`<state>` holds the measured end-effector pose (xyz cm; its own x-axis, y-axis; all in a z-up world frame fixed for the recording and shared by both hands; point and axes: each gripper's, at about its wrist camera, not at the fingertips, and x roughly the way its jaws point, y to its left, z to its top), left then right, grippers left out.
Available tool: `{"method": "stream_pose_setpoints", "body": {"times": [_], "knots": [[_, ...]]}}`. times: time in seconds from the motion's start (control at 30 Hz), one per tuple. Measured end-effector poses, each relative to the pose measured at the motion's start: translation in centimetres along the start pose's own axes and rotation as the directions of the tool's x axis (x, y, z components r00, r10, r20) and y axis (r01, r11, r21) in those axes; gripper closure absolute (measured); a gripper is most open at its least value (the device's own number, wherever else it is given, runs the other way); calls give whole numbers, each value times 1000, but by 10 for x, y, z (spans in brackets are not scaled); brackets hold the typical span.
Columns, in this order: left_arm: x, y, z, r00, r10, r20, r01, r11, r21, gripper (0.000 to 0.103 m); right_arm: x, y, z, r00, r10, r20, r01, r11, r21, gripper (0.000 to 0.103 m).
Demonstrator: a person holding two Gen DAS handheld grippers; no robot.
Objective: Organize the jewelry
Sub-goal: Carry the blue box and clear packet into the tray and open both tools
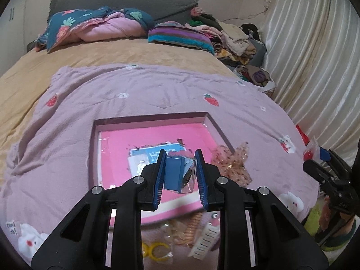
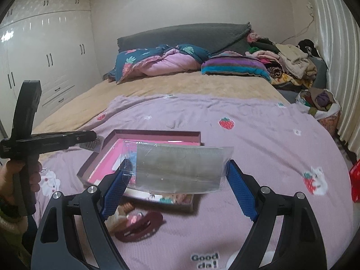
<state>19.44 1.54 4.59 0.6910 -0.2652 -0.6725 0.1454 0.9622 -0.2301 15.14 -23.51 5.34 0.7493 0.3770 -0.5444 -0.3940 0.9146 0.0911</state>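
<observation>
The lilac quilt (image 2: 258, 135) carries the only clear wording: "Good da!" in dark letters, printed just below and between the fingers of the right gripper (image 2: 177, 186). In the left wrist view a smaller print of it sits far left of the left gripper (image 1: 180, 175), too blurred to read. The blue card (image 1: 155, 155) in the pink tray (image 1: 148, 121) ahead bears white characters, illegible.

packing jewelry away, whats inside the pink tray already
The pink tray holds a blue-and-white carded item in clear wrap. The left hand-held gripper and the packet it grips cover the middle and near part.
</observation>
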Motion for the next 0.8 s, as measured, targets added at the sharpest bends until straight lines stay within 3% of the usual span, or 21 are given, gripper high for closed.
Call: {"method": "stream_pose_setpoints", "body": {"times": [0.4,0.8], "knots": [[22,36,-10,998,49,-45,-52,997,-53,85,50,24,41,999,44,-10,-45,997,-65,19],[49,54,-32,990,59,-126,-69,995,-78,85,116,28,42,994,66,-92,-70,997,-43,19]]}}
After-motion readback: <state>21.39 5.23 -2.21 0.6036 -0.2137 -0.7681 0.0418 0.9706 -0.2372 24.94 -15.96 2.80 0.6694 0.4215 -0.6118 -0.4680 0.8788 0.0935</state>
